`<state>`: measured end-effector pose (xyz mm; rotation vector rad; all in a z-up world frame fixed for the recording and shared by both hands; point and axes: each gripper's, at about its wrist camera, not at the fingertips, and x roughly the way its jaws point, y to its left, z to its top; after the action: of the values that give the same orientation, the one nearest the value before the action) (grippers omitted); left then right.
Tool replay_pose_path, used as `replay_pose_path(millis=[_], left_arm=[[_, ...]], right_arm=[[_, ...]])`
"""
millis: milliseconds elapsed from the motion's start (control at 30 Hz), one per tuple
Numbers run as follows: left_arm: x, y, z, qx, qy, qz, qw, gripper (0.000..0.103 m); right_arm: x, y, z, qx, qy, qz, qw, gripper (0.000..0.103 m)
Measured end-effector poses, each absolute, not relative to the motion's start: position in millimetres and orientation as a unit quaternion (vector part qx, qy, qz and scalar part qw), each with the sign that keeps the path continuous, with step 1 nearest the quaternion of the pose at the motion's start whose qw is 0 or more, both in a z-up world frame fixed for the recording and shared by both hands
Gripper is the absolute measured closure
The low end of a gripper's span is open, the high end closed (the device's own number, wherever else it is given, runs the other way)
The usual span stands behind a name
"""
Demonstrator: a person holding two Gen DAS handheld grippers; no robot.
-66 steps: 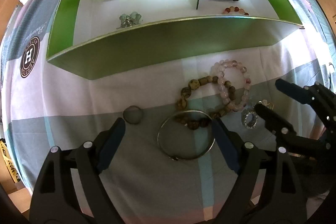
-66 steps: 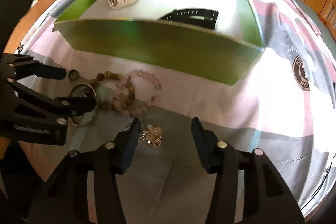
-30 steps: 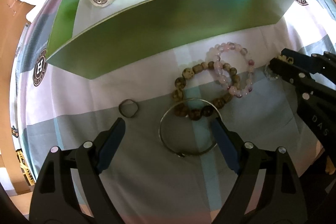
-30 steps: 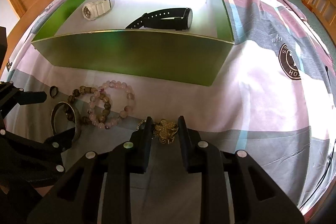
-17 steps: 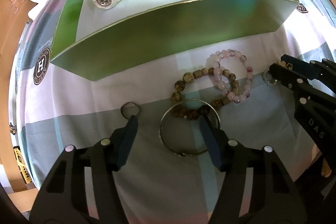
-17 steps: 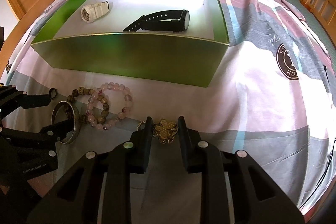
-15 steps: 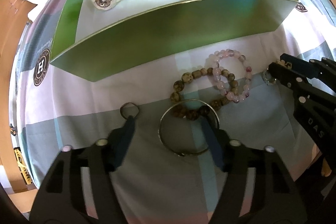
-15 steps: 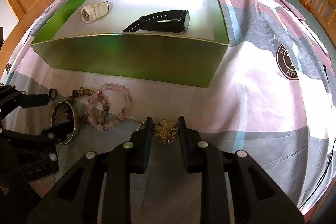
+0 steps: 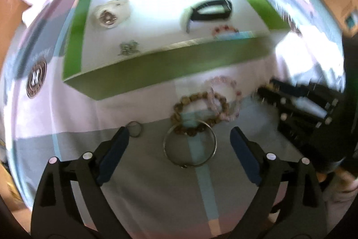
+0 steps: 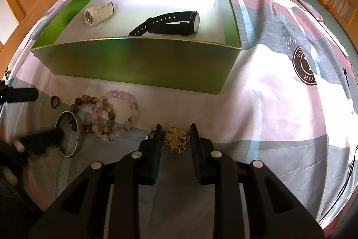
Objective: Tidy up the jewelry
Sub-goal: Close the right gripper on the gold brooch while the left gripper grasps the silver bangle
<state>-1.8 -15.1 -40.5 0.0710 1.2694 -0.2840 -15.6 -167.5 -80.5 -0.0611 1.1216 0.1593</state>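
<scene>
Seen first from the left wrist, blurred: the left gripper [image 9: 177, 138] has its blue-padded jaws spread wide, grasping nothing. Between them lies a thin round metal bangle [image 9: 190, 145] on the checked fabric bedspread [image 9: 67, 118]. Just beyond the bangle, nearer the green box [image 9: 156, 64], sit a knobbly brown bead bracelet [image 9: 197, 113] and an overlapping translucent pink bead bracelet [image 9: 223, 97]; a small dark ring [image 9: 135, 127] lies just beside the left fingertip. Inside the box rest a white watch [image 9: 110, 13] and a black watch [image 9: 210, 10].

From the right wrist, sharp: the right gripper [image 10: 174, 138] has its matte black jaws drawn close around a gold flower-shaped brooch [image 10: 176, 138], in front of the box's glossy near wall [image 10: 138, 64]; whether they actually clamp it cannot be told. Left of the brooch lie the pink beads [image 10: 116, 113], brown beads [image 10: 94, 113], bangle [image 10: 71, 133] and ring [image 10: 54, 101].
</scene>
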Motion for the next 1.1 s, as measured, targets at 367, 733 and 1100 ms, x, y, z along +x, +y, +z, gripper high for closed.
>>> replay_pose_path(millis=[367, 733, 1100], left_arm=[[7.6, -19.0, -72.5, 0.056, 0.623, -0.124, 0.770, 0.010], [2.4, -51.9, -90.6, 0.110, 0.630, -0.115, 0.760, 0.035], [9.9, -36.6, -79.2, 0.092, 0.617, -0.102, 0.775, 0.043]], right_arm=[[-15.2, -167.7, -80.9, -0.027, 0.533, 0.072, 0.842, 0.078], [-13.7, -164.4, -83.3, -0.028, 0.535, 0.072, 0.841, 0.078], [-14.4, -170.9, -75.8, -0.014, 0.519, 0.068, 0.852, 0.078]])
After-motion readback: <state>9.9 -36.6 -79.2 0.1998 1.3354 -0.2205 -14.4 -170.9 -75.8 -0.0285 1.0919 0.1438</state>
